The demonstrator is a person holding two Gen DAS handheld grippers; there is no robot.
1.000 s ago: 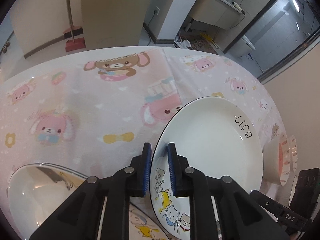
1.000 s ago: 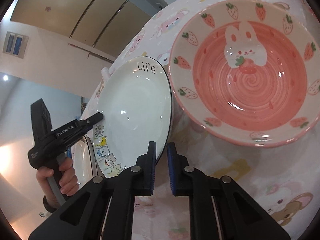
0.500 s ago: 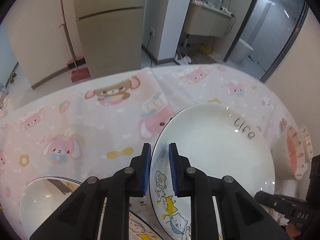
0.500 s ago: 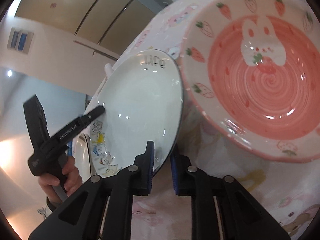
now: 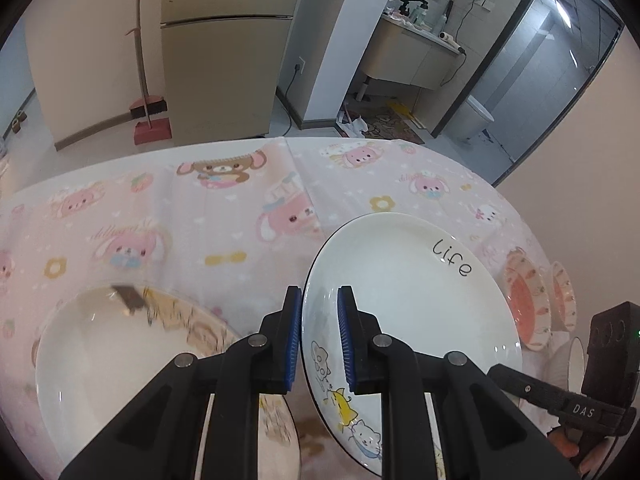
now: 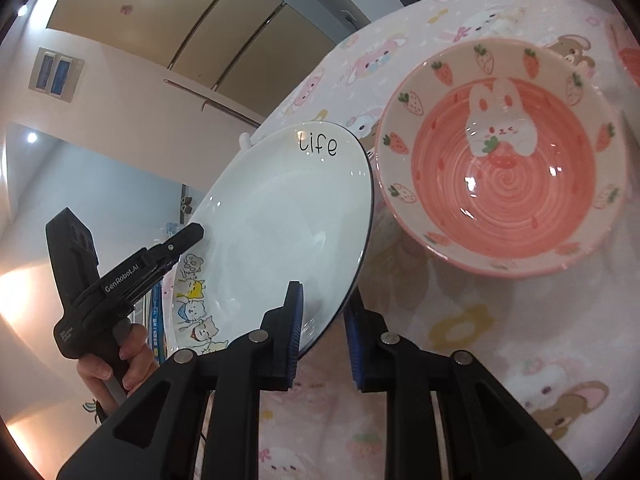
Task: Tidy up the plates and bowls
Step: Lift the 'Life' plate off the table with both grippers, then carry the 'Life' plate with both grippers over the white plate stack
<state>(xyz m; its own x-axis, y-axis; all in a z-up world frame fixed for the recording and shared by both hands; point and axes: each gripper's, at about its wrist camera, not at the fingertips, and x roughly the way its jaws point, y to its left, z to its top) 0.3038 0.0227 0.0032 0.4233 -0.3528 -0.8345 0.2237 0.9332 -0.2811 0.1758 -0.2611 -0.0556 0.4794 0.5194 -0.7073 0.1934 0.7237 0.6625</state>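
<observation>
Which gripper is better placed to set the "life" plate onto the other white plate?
Left, probably. The left gripper straddles the rim of the life plate, and the other white plate lies just left of it. The right gripper is at the opposite rim, beside the pink bowl.

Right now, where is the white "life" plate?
The "life" plate is lifted off the table, tilted, its rim pinched by both the left gripper and the right gripper, just left of the pink strawberry bowl in the right wrist view.
</observation>
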